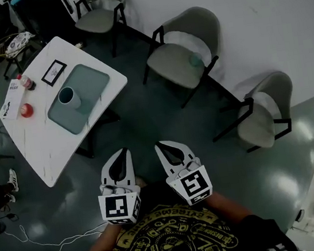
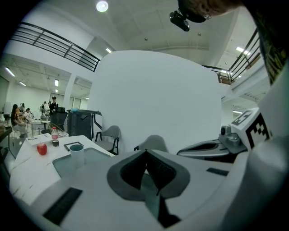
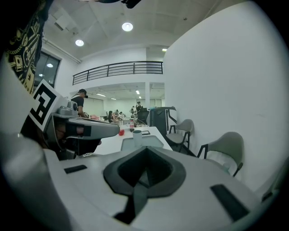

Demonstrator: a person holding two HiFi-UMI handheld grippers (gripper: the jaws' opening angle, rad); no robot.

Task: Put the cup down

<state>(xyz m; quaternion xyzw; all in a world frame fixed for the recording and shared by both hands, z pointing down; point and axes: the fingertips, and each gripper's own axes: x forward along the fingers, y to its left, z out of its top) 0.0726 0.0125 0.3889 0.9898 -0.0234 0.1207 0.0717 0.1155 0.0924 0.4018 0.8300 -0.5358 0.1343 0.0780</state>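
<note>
The cup [image 1: 69, 98], white outside and dark blue-green inside, stands upright on a grey-green tray [image 1: 93, 78], close to one long edge of it, and no gripper touches it. The tray lies on a white table [image 1: 61, 147] at the upper left of the head view. On the same table, beside the tray, there are a small round red thing [image 1: 25, 110], a small bottle with a red label [image 1: 25, 82] and a black-framed card [image 1: 54, 72]. The left gripper [image 1: 125, 151] and the right gripper [image 1: 161, 146] are side by side just in front of the person's black shirt with yellow print [image 1: 167, 242], above the dark shiny floor [image 1: 144, 118] and well apart from the table. Both point away from the person. The jaws of the left gripper are together, their tips meet in one point, and nothing is between them. The jaws of the right gripper are also pressed together and hold nothing. In each gripper view the cup shows small and far beyond the closed tips. Three grey chairs with black legs [image 1: 185, 60] stand along the white curved wall, to the right of the table.
</note>
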